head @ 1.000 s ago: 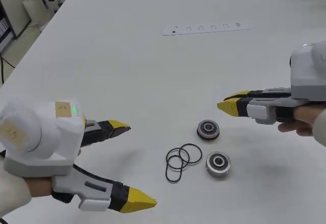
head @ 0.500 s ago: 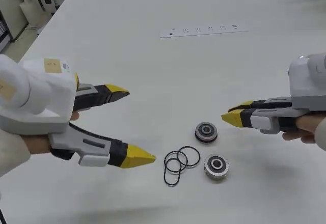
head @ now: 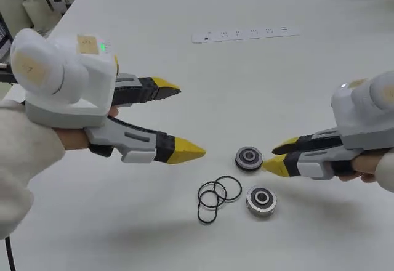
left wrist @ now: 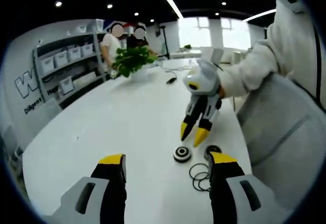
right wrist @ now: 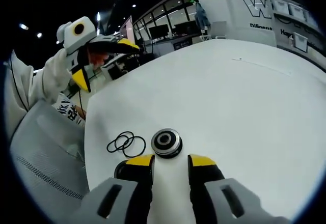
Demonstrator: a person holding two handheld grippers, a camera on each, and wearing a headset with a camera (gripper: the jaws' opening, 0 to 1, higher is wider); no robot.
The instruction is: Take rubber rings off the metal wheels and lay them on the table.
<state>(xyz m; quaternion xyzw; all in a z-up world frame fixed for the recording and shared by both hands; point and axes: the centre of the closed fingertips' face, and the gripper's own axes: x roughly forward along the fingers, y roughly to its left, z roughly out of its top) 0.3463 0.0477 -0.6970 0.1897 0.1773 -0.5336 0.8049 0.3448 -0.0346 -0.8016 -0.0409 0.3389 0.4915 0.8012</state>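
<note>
Both grippers open over the table (head: 154,49).
We find the left gripper (head: 191,120) spread wide and the right gripper (head: 276,155) narrowly parted just beside one wheel (head: 249,158). A second wheel (head: 261,201) and loose rings (head: 217,197) lie toward the near edge. A power strip (head: 246,34) lies well beyond. The left gripper view adds a plant (left wrist: 133,58).

A white power strip (head: 246,35) lies flat near the far edge of the white bench (head: 154,55). In the left gripper view, a leafy green plant (left wrist: 131,59) stands at the bench's distant end, two people (left wrist: 108,48) just behind it. Shelves (left wrist: 63,66) of pale bins line the wall beside that end.
</note>
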